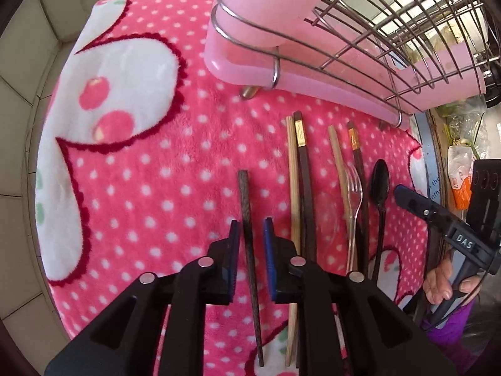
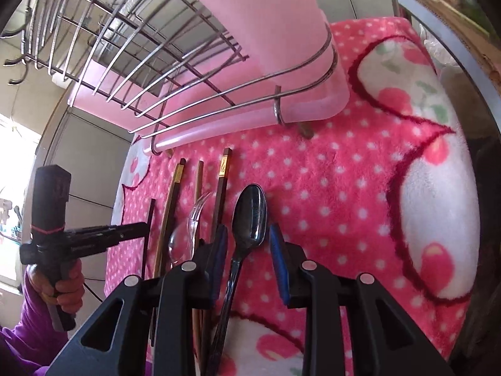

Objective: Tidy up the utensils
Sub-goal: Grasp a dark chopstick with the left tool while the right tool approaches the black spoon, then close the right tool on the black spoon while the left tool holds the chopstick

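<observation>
The utensils lie in a row on a pink dotted blanket (image 1: pixel 150 188) spread over the surface, just in front of a wire dish rack (image 1: pixel 360 50) with its pink drip tray (image 1: pixel 238 62), which serves as the landmark here.

Furthest from the rack's near corner lies a dark textured chopstick (image 1: pixel 247 219), thin, stiff and light. The left tongs (image 1: pixel 252 235) straddle it with the pads standing apart, a gap showing on both sides of the stick, so nothing is clamped. It tapers away from the rack, so the thicker upper half should give the pads more to bite on; a grip near the narrow tip would likely let it swing or slip.

Closer to the rack's front rail sit a pale wooden chopstick (image 1: pixel 292 194) beside a dark one with a gold band (image 1: pixel 303 188), then another such pair with a clear plastic fork (image 1: pixel 355 200) laid over it. The fork looks flimsy and slick, best taken by the handle and gently.

At the end of the row is the black spoon (image 2: pixel 250 219), glossy and probably smooth under rubber. The right tongs (image 2: pixel 249 241) hang over its neck with pads apart, clear of it on both sides. The neck or upper handle is probably the surest hold, since the rounded bowl would squirt out
</observation>
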### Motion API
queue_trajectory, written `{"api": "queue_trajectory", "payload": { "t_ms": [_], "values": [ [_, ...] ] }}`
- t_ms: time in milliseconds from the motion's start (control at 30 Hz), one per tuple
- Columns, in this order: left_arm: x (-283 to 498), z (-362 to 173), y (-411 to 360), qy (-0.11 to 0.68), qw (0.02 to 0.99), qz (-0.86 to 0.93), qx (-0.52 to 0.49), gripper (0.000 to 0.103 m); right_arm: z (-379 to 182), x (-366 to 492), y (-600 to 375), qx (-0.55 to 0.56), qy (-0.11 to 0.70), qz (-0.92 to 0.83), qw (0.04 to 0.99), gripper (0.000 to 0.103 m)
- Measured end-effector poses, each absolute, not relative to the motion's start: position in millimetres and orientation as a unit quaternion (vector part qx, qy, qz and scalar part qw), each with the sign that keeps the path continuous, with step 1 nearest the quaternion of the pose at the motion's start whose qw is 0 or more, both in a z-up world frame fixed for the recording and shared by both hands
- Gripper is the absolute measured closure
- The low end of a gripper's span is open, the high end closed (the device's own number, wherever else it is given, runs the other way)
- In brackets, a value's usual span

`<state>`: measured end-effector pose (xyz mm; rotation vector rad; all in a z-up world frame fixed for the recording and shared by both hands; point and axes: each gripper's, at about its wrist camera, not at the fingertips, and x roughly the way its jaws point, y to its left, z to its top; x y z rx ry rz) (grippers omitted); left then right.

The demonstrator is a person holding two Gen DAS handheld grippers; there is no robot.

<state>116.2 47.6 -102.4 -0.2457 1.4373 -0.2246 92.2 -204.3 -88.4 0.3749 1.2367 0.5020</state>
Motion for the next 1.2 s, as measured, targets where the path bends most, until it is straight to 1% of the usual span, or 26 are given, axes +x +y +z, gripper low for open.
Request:
{"api": "queue_trajectory", "payload": {
  "t_ms": [133, 233, 267, 367, 467, 533, 667, 733, 767, 800, 833, 867, 900, 1200],
  "values": [
    [128, -104, 42, 0.671, 0.728, -0.099, -0.096, 0.085, -89, 101, -197, 0.16, 0.582, 0.241, 0.76, 0.076],
    [132, -114, 38, 0.685, 0.719, -0.086, -0.085, 0.085, -96, 106, -192, 0.154, 0.599, 0.248, 0.745, 0.079],
    [131, -113, 37, 0.682, 0.721, -0.085, -0.082, 0.085, -98, 107, -190, 0.155, 0.605, 0.251, 0.739, 0.082],
    [130, -112, 36, 0.68, 0.724, -0.083, -0.083, 0.085, -105, 107, -184, 0.149, 0.616, 0.252, 0.732, 0.103],
    [126, -111, 39, 0.673, 0.729, -0.087, -0.09, 0.086, -108, 107, -183, 0.16, 0.614, 0.248, 0.732, 0.103],
    [122, -111, 41, 0.666, 0.737, -0.084, -0.081, 0.096, -106, 105, -184, 0.16, 0.611, 0.248, 0.735, 0.103],
    [109, -107, 44, 0.648, 0.752, -0.091, -0.077, 0.098, -91, 96, -191, 0.161, 0.592, 0.25, 0.749, 0.103],
    [104, -105, 46, 0.642, 0.755, -0.101, -0.084, 0.098, -88, 96, -199, 0.166, 0.589, 0.246, 0.751, 0.099],
    [101, -104, 48, 0.64, 0.756, -0.102, -0.088, 0.098, -88, 95, -202, 0.175, 0.586, 0.244, 0.753, 0.095],
    [98, -103, 50, 0.638, 0.757, -0.104, -0.091, 0.098, -89, 96, -204, 0.181, 0.588, 0.245, 0.75, 0.086],
    [97, -101, 52, 0.636, 0.758, -0.106, -0.096, 0.098, -91, 97, -208, 0.188, 0.592, 0.247, 0.744, 0.08],
    [97, -99, 54, 0.633, 0.76, -0.107, -0.099, 0.098, -93, 97, -208, 0.196, 0.593, 0.25, 0.74, 0.068],
    [94, -97, 57, 0.631, 0.762, -0.108, -0.101, 0.098, -95, 99, -208, 0.204, 0.593, 0.254, 0.737, 0.064],
    [100, -88, 79, 0.618, 0.765, -0.117, -0.136, 0.098, -106, 116, -195, 0.207, 0.605, 0.246, 0.729, 0.064]
  ]
}}
